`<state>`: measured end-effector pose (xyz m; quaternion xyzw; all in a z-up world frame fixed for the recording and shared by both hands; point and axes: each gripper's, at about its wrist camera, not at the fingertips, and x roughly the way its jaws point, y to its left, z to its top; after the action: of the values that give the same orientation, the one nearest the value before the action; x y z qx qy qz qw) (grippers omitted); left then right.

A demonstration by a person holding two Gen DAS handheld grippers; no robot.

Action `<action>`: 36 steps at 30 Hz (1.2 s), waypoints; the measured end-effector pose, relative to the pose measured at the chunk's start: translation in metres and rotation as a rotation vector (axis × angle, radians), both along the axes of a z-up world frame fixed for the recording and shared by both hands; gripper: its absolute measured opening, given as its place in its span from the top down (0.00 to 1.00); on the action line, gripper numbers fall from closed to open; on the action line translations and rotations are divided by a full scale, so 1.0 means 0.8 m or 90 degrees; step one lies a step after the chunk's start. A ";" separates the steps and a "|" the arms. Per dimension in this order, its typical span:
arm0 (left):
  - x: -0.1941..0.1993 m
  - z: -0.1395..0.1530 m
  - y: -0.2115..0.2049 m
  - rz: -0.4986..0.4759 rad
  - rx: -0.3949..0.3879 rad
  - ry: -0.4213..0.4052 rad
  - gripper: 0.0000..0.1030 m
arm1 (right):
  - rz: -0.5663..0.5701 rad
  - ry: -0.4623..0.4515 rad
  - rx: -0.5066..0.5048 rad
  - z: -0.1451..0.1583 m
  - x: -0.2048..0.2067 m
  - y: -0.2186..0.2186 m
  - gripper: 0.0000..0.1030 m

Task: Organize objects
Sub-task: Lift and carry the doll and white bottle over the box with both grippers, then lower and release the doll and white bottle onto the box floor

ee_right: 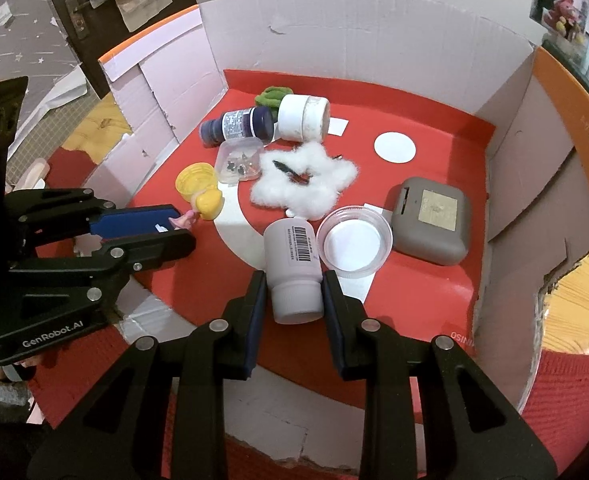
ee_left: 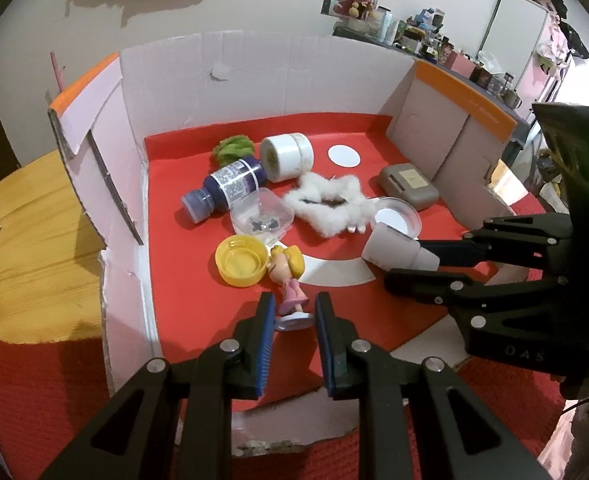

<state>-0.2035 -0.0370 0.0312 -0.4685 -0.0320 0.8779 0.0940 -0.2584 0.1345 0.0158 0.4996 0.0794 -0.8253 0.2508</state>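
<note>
Your right gripper [ee_right: 290,292] brackets the white bottle [ee_right: 294,270], which lies on its side w/ cap toward you; the pads look to be touching its sides, but I can't tell if the squeeze is firm yet. Your left gripper [ee_left: 292,312] is spread, jaws either side of the doll figurine [ee_left: 288,280], apart from it on both flanks, so nothing is pinched there.

Both targets sit near the front edge of the cardboard box [ee_right: 374,40], on its red floor: doll toward the front-left, white bottle front-centre.

Working outward: yellow cap [ee_left: 240,260] touches the doll's head. A clear round lid [ee_right: 354,244] sits just beside the white bottle, w/ the grey case [ee_right: 430,220] beyond it toward the right wall. White fluff [ee_right: 306,184] is mid-floor, w/ small dark bits on it. Clear small tub [ee_right: 240,160] holds tiny dark parts. Toward the back edge: dark blue bottle [ee_right: 238,124], white jar [ee_right: 304,118], green fuzzy thing [ee_right: 268,96], white disc [ee_right: 394,147].

Progress, my read: early. Everything lies scattered, no sorted group visible; approx. all of the sorting is left.

Count: 2 bottles, 1 jar, 1 doll, 1 yellow cap, 1 clear lid, 1 tub, 1 case, 1 fluff, 1 green piece, 1 disc.
</note>
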 end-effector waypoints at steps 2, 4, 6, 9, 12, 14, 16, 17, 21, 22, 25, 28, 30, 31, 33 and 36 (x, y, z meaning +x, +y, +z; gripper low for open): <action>0.000 0.000 0.000 0.001 0.002 0.000 0.79 | 0.000 0.000 -0.001 0.000 0.000 0.001 0.74; -0.001 0.000 0.000 0.001 0.002 0.000 0.79 | -0.001 0.000 -0.001 0.000 0.000 0.002 0.74; -0.001 0.000 0.000 0.002 0.002 -0.001 0.79 | -0.001 0.001 -0.002 0.001 0.001 0.002 0.74; -0.002 -0.001 -0.001 0.002 0.003 -0.001 0.79 | -0.003 -0.001 -0.008 0.001 0.002 0.004 0.74; -0.003 -0.001 0.000 0.003 0.002 -0.002 0.79 | -0.003 0.001 -0.010 0.001 0.003 0.004 0.74; -0.003 -0.002 0.000 0.005 -0.004 -0.001 0.79 | -0.002 0.000 -0.012 0.002 0.003 0.005 0.74; -0.003 -0.003 0.000 0.006 -0.009 -0.001 0.79 | -0.001 -0.001 -0.014 -0.001 0.001 -0.001 0.74; -0.003 -0.003 0.000 0.007 -0.011 0.000 0.79 | 0.000 -0.001 -0.014 0.000 0.001 -0.001 0.74; -0.004 -0.003 0.001 0.008 -0.015 0.000 0.72 | 0.004 -0.001 -0.015 0.000 0.005 0.002 0.74; -0.004 -0.003 0.002 0.008 -0.013 0.000 0.71 | 0.006 -0.002 -0.018 0.001 0.005 0.003 0.74; -0.004 -0.002 0.003 0.007 -0.012 0.003 0.65 | 0.006 0.000 -0.016 0.002 0.008 0.003 0.74; 0.000 -0.001 0.006 0.004 -0.012 0.011 0.58 | 0.005 0.000 -0.017 0.003 0.009 0.003 0.74; 0.003 0.002 0.008 0.005 -0.021 0.018 0.56 | 0.004 0.001 -0.018 0.004 0.008 0.004 0.74; 0.006 0.003 0.008 0.005 -0.024 0.022 0.55 | 0.003 0.002 -0.017 0.004 0.009 0.004 0.74; 0.008 0.006 0.007 0.005 -0.023 0.028 0.53 | 0.000 0.004 -0.017 0.005 0.011 0.007 0.74; 0.013 0.011 0.005 0.009 -0.018 0.036 0.49 | -0.005 0.010 -0.018 0.007 0.015 0.010 0.73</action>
<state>-0.1932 -0.0326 0.0400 -0.4442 -0.0200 0.8919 0.0819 -0.2465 0.1423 0.0214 0.4902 0.0676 -0.8311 0.2538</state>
